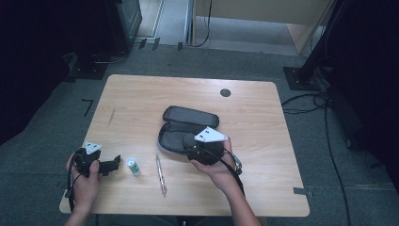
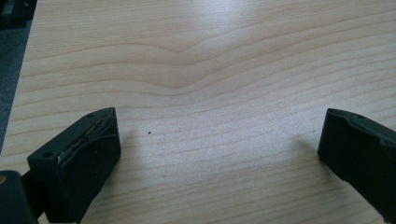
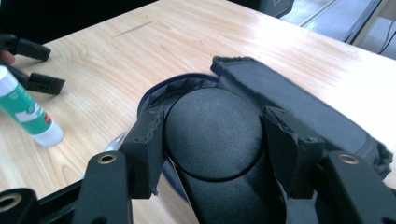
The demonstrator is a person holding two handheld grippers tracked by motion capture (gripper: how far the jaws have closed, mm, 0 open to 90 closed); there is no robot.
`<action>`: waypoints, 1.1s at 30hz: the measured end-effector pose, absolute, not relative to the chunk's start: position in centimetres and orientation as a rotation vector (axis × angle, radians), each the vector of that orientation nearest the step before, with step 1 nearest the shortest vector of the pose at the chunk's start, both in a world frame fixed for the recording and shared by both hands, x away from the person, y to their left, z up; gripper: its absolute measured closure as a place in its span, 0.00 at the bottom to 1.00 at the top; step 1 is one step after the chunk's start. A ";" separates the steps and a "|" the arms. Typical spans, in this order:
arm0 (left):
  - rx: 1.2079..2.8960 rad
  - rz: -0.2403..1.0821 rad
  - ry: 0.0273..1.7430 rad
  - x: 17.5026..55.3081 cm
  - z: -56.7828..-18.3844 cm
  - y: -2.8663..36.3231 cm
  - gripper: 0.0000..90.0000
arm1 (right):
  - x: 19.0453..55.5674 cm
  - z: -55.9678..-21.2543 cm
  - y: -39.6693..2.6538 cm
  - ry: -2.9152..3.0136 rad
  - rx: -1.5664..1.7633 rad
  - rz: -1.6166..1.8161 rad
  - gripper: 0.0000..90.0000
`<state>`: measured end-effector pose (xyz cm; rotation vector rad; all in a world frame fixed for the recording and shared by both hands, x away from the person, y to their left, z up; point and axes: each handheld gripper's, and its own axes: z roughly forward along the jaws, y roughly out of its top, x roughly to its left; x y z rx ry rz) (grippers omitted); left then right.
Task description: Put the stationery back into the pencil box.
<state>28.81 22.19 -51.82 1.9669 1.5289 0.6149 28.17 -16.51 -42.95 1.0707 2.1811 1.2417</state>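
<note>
An open black pencil case [image 1: 190, 117] lies in the middle of the wooden table [image 1: 254, 113]. My right gripper [image 1: 190, 141] hovers just above its near half, shut on a black rounded object [image 1: 188, 140]. In the right gripper view both pads press the sides of that rounded object [image 3: 210, 140], with the case [image 3: 280, 98] behind it. My left gripper [image 1: 115, 165] rests at the table's near left, open. In the left gripper view its jaws [image 2: 219, 140] stand wide apart over bare wood [image 2: 210, 70].
A white and green glue stick [image 1: 133, 166] lies just right of the left gripper, also as the glue stick [image 3: 28, 116]. A silver pen [image 1: 161, 175] lies near the front edge. A dark round cable hole [image 1: 225, 92] sits at the back.
</note>
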 end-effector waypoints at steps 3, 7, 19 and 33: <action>1.964 0.615 1.530 28.8 -51.8 22.2 0.00 | 28.9 -42.5 -16.4 2.176 1.071 1.234 0.47; 1.964 0.615 1.529 28.8 -51.8 22.2 0.00 | 29.8 -42.3 -16.4 2.175 1.093 1.235 0.47; 1.964 0.614 1.530 28.8 -51.8 22.2 0.00 | 32.3 -42.9 -16.6 2.177 1.142 1.229 0.46; 1.963 0.614 1.530 28.8 -51.8 22.2 0.00 | 34.1 -45.8 -17.3 2.230 1.218 1.168 0.46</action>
